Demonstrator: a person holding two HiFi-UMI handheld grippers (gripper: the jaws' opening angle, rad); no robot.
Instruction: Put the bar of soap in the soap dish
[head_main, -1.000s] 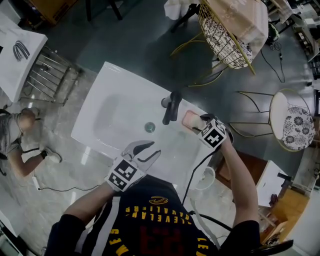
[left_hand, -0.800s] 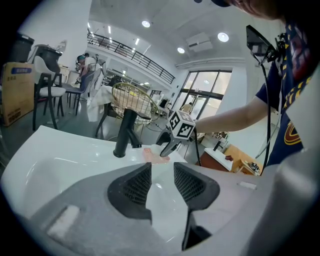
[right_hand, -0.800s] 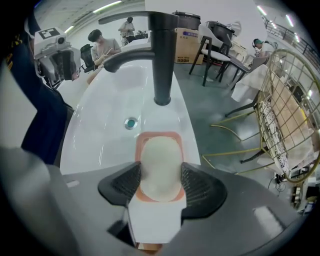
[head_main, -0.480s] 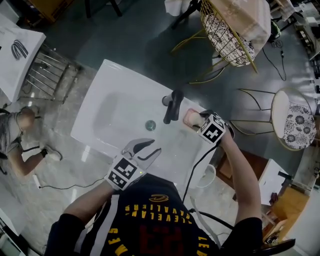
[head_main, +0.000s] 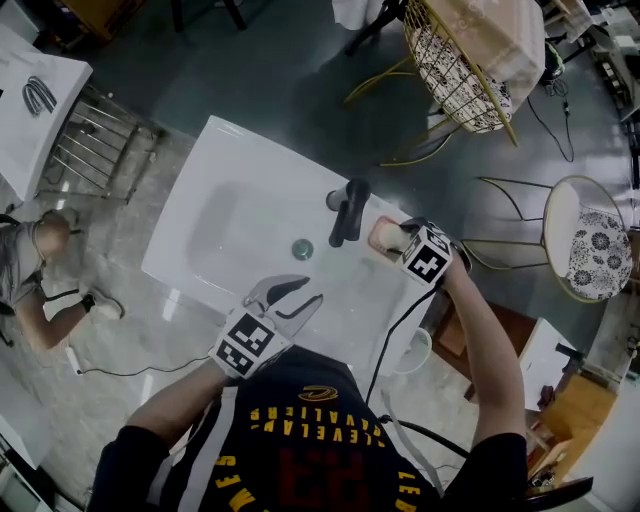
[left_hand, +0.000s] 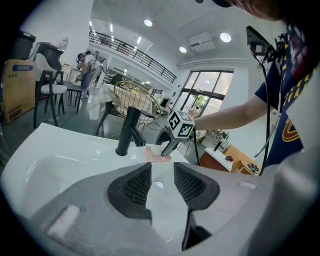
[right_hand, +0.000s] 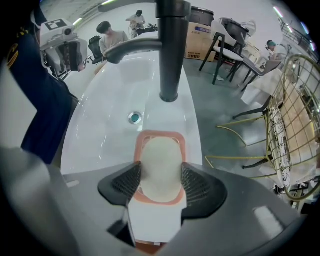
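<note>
Sunk in the counter (head_main: 350, 310): basin (head_main: 230, 230), with drain (head_main: 302, 249) toward its right end. Just right of the drain, on the rim: faucet (head_main: 347, 210), spout reaching over the basin. Just right of the faucet, near the counter's edge: soap dish (right_hand: 160, 136), with bar of soap (right_hand: 160, 160) in it, between the pads of the right tongs (head_main: 398, 238) and touching both. Over the counter's near edge, in front of the drain: left tongs (head_main: 308, 293), jaws apart around nothing. On the floor beyond the counter: wire chair (head_main: 455, 75); further right, well apart: stool (head_main: 590, 250).
</note>
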